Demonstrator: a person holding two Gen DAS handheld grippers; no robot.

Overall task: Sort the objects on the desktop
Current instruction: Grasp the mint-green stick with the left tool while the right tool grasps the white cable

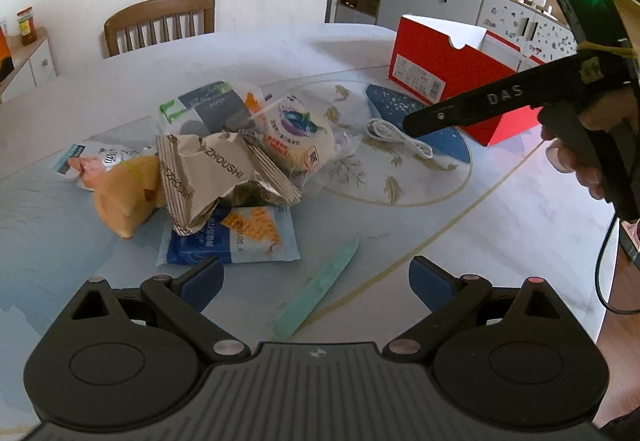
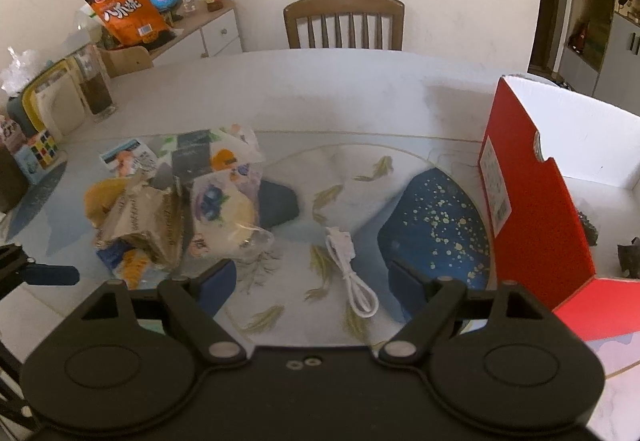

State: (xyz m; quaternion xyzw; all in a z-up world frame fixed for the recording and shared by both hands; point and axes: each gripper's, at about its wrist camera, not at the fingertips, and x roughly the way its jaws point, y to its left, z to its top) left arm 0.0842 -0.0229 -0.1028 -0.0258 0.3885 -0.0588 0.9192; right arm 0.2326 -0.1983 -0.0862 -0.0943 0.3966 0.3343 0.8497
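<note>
Snack packets (image 1: 224,161) lie heaped on the worktop (image 1: 460,241) ahead and slightly to the left of the left gripper (image 1: 316,283), whose blue pads stand wide apart with nothing between them. Nearest to that gripper is a blue-and-orange sachet (image 1: 240,237), its near edge just beyond the left pad, and a pale green strip (image 1: 316,289) that lies flat in the gap ahead of the jaws, its long axis slanting from near-centre up toward the right. Behind the sachet a crumpled silver wrapper (image 1: 216,177) rests on the heap, with a yellowish bun-shaped item (image 1: 124,197) further left and a wrapped blueberry cake (image 1: 300,137) beyond. The right gripper (image 2: 308,281) is likewise spread wide and empty. Straight ahead of it, between its pads and a little beyond them, lies a coiled white cable (image 2: 352,273), long axis running away from the gripper and tilted slightly to the left at its far end. A red box (image 2: 536,209), open at the top, stands on the worktop to the right of that gripper and well to the right of the left one. My reading is that the right hand is the nearer one to both the cable and the box, while the left hand is the nearer one to the heap and the green strip; the cable's lengthwise lie means the jaws would close across its narrow width without much turning.
</note>
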